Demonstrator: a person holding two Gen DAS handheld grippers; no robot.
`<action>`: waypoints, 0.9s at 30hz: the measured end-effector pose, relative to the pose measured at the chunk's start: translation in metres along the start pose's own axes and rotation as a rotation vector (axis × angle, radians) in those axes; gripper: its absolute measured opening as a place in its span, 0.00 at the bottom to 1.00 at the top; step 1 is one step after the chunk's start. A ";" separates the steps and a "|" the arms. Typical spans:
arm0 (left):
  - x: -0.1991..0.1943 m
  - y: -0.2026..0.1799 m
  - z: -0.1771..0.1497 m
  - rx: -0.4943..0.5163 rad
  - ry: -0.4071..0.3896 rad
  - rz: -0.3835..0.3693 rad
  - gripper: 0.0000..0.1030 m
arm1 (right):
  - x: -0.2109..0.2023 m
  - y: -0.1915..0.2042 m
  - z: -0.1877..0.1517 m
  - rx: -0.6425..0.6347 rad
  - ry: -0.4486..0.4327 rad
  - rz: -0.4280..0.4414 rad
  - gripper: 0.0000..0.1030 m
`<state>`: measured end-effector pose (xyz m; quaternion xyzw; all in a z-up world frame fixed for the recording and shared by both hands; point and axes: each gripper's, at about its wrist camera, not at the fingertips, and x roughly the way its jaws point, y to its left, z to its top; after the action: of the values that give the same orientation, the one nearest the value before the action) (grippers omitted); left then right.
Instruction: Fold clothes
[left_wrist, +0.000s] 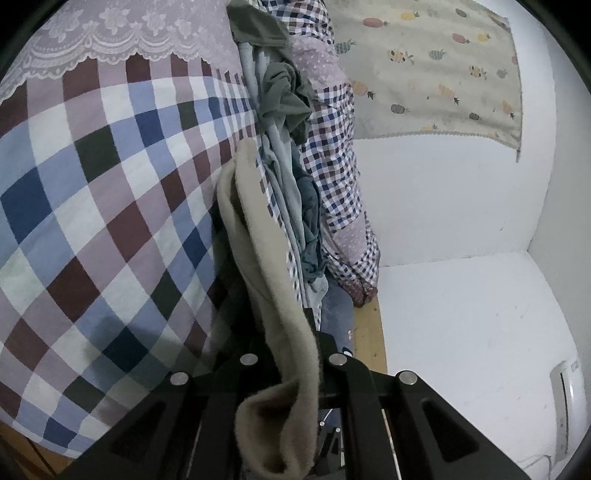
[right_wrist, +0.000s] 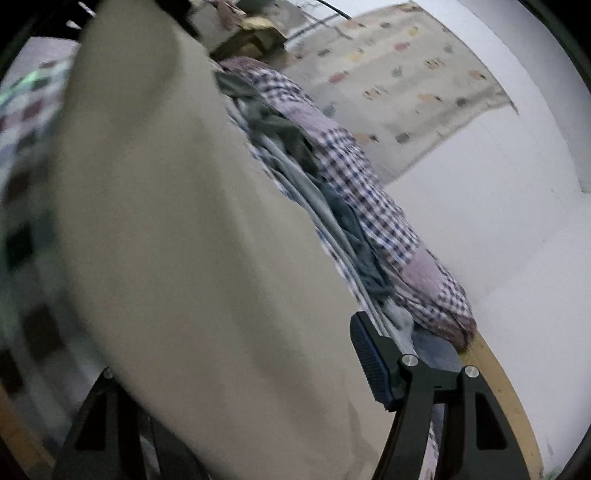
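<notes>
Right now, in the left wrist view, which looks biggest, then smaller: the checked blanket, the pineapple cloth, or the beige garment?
1. Checked blanket.
2 and 3. Pineapple cloth and beige garment fill similar areas; the garment hangs much nearer the camera, so their order is unsure.

Beige garment (left_wrist: 280, 325) between closed jaws

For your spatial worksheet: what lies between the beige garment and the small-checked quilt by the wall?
A rumpled pile of clothes, grey-blue and olive, lies between the beige garment and the quilt; the left wrist view shows it best.
</notes>
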<state>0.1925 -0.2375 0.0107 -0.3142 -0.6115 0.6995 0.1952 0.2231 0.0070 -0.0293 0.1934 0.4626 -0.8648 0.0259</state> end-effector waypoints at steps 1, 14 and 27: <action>-0.001 0.000 0.001 -0.004 -0.004 -0.001 0.06 | 0.002 -0.006 -0.006 0.006 0.012 -0.013 0.69; -0.001 0.001 0.006 -0.035 -0.032 0.016 0.06 | 0.025 -0.086 -0.113 -0.067 0.193 -0.137 0.69; -0.008 0.010 0.001 -0.034 -0.035 0.087 0.06 | 0.027 -0.098 -0.158 -0.181 0.248 -0.033 0.16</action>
<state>0.1993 -0.2452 0.0025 -0.3312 -0.6125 0.7022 0.1485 0.2257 0.1942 -0.0400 0.2881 0.5415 -0.7893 -0.0285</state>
